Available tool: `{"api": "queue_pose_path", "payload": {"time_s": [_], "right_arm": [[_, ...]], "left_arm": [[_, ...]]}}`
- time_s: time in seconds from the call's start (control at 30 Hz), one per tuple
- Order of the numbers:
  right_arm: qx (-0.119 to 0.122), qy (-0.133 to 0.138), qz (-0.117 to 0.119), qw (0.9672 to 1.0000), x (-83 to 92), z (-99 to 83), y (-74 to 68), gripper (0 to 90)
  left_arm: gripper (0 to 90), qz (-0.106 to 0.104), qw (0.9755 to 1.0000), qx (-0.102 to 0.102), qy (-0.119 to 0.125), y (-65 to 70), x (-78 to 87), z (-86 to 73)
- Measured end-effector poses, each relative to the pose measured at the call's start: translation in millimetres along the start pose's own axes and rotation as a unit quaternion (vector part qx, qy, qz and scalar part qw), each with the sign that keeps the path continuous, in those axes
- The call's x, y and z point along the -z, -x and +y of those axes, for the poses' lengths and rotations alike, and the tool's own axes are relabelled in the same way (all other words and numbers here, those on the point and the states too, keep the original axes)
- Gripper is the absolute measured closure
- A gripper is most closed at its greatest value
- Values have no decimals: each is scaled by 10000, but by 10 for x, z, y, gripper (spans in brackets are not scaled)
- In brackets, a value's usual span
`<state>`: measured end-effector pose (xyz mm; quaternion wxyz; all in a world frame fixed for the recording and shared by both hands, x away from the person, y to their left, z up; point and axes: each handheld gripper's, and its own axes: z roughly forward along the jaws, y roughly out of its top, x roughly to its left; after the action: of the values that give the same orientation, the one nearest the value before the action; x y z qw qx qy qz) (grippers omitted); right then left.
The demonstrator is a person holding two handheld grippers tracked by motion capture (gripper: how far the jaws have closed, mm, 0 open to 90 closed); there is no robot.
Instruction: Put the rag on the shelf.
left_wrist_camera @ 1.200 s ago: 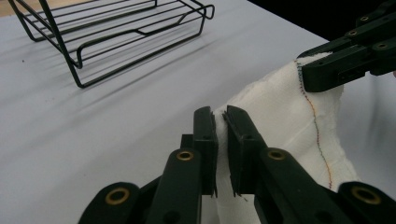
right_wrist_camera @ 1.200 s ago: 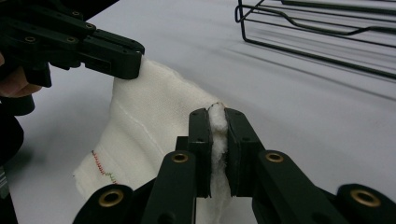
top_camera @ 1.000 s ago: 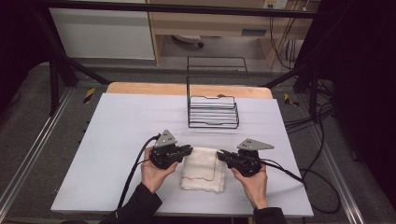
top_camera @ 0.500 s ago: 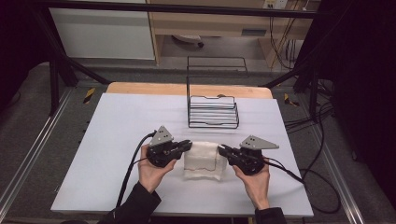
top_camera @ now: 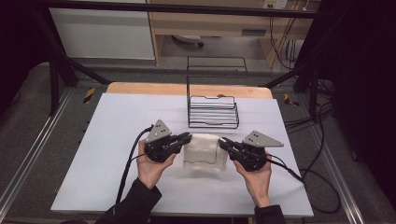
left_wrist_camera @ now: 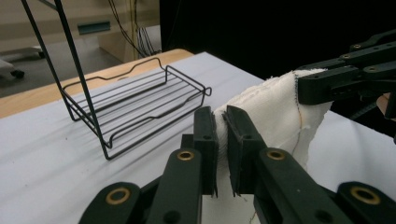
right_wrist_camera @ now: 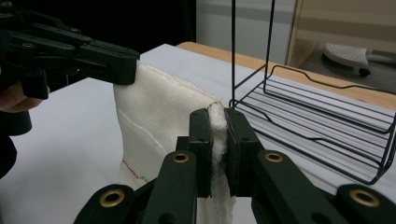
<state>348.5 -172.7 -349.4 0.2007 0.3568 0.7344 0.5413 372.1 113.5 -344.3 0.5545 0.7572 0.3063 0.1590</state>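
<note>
A folded white cloth (top_camera: 204,150) hangs between the two grippers, lifted off the white table top (top_camera: 116,130). My left gripper (top_camera: 188,136) is shut on the cloth's left upper corner, with the fabric (left_wrist_camera: 275,109) pinched between its black jaws (left_wrist_camera: 223,123). My right gripper (top_camera: 221,142) is shut on the right upper corner, where a thick wad of cloth (right_wrist_camera: 215,135) is squeezed between its jaws (right_wrist_camera: 215,116). The cloth's lower edge sags toward the table. In the right gripper view the other gripper holds the far corner of the cloth (right_wrist_camera: 154,107).
A black wire rack (top_camera: 212,100) with a tall wire back stands just beyond the cloth, near the table's wooden far edge (top_camera: 187,88). Cables trail from both grippers, the right one off the table's right side. Bare table lies left and right of the hands.
Both grippers have risen together with the cloth, which lay flat on the table a second ago and now hangs between them, bunched shorter.
</note>
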Motion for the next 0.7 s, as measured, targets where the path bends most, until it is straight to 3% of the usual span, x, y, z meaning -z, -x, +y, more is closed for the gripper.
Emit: {"api": "queue_pose_path", "payload": {"time_s": [0.7], "right_arm": [[122,493,-101,9987,47,232,-29,827]], "left_arm": [[829,115,9987,-48,496,-26,62,199]]}}
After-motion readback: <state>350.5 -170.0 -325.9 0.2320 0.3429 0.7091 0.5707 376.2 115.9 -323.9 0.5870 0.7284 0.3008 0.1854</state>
